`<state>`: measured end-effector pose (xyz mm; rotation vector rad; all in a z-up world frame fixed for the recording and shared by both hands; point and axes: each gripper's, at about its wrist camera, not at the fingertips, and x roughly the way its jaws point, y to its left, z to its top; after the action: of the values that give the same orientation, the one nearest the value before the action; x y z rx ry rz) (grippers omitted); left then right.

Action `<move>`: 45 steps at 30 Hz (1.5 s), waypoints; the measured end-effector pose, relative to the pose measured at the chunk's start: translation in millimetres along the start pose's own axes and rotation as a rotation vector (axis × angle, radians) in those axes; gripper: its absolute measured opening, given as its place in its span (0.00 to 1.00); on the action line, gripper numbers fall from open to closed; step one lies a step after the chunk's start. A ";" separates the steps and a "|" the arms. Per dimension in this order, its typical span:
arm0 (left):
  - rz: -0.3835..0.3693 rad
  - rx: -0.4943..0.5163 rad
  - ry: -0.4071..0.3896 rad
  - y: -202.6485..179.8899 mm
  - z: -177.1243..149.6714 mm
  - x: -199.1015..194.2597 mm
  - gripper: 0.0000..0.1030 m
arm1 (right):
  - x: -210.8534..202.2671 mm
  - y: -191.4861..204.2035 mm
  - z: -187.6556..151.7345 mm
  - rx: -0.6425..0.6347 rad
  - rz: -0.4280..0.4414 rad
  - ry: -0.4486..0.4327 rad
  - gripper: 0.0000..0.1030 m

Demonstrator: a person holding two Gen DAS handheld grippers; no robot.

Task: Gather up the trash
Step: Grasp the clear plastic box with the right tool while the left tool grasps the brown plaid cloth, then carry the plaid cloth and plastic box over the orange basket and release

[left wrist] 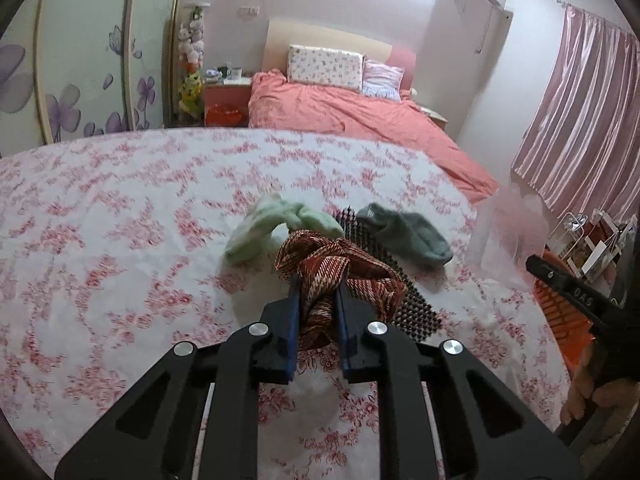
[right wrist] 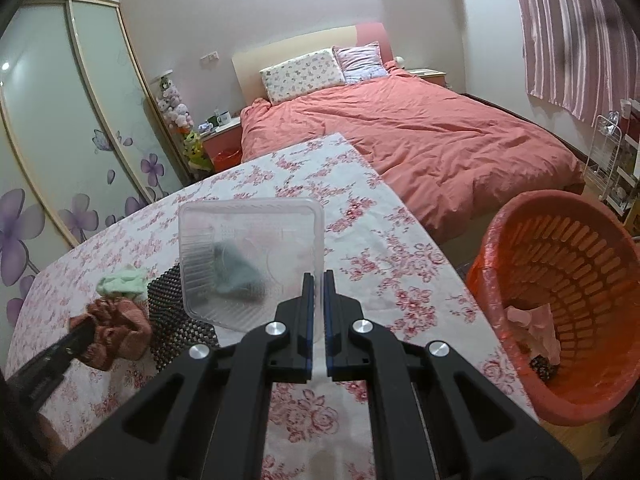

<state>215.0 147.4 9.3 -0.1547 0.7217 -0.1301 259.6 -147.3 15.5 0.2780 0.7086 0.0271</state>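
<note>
My left gripper (left wrist: 318, 284) is clamped on a crumpled red-brown woven patterned cloth (left wrist: 340, 272), held just above the table with the pink floral tablecloth (left wrist: 120, 220). Beyond it lie a pale green sock (left wrist: 276, 224) and a grey-green sock (left wrist: 408, 236), either side of a black woven mat (left wrist: 404, 300). My right gripper (right wrist: 319, 276) pinches the edge of a clear square plastic tray (right wrist: 248, 256), which stands upright over the table's right part. Just off the table's right edge stands a round orange slatted plastic basket (right wrist: 580, 248) with crumpled pink paper (right wrist: 536, 328) in its bottom.
</note>
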 end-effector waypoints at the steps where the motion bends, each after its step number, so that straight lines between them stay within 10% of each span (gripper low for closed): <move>1: -0.002 0.003 -0.009 -1.5 1.3 -3.9 0.14 | -1.8 -0.8 0.2 0.001 0.000 -0.002 0.05; 23: -0.135 0.111 -0.111 -90.3 12.9 -46.8 0.14 | -86.0 -70.3 3.6 0.100 -0.047 -0.131 0.05; 45: -0.405 0.247 -0.050 -245.0 -6.2 -9.2 0.14 | -152.7 -219.8 0.1 0.309 -0.319 -0.285 0.05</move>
<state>188.1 -91.8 56.1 -0.0662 0.6119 -0.5977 128.3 -377.0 55.7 0.4517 0.4641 -0.4216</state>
